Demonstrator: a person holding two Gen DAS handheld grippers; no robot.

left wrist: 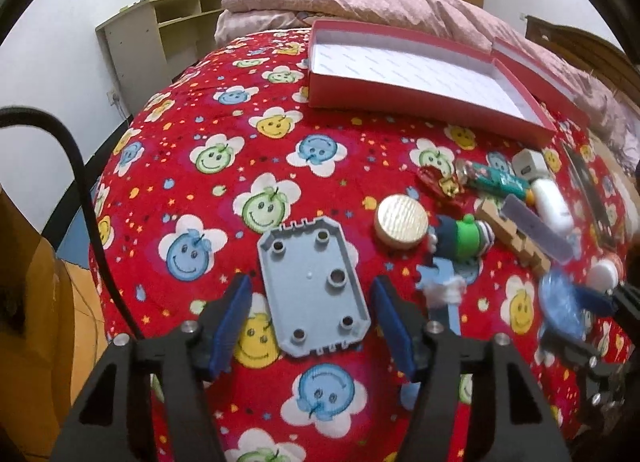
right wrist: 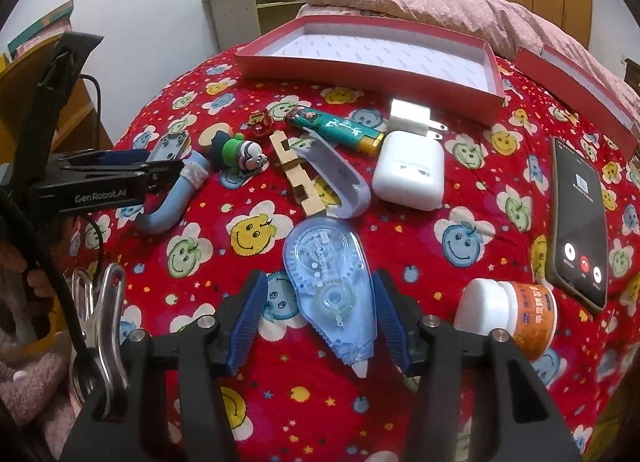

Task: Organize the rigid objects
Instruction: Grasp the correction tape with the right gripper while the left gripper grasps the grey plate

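Note:
On the red smiley-print bedspread lies a flat grey studded plate [left wrist: 314, 294], between the blue pads of my left gripper [left wrist: 312, 284]. Red cloth shows beside the left pad, so the gripper is open. In the right wrist view a clear blue correction-tape dispenser [right wrist: 328, 282] lies between the pads of my right gripper [right wrist: 319, 278], tip toward the camera. A gap shows on its left side, so this gripper is open too. An empty red box [left wrist: 400, 102] with a white inside sits behind the objects, and its lid [right wrist: 580, 90] lies to the right.
Scattered nearby are a gold round tin [left wrist: 401, 222], a green-hatted figurine [right wrist: 240, 152], a wooden block [right wrist: 296, 178], a teal lighter [right wrist: 340, 128], a white earbud case [right wrist: 408, 172], a phone [right wrist: 580, 218], an orange bottle [right wrist: 508, 316] and a blue toy wrench [right wrist: 172, 202]. A pink quilt lies behind.

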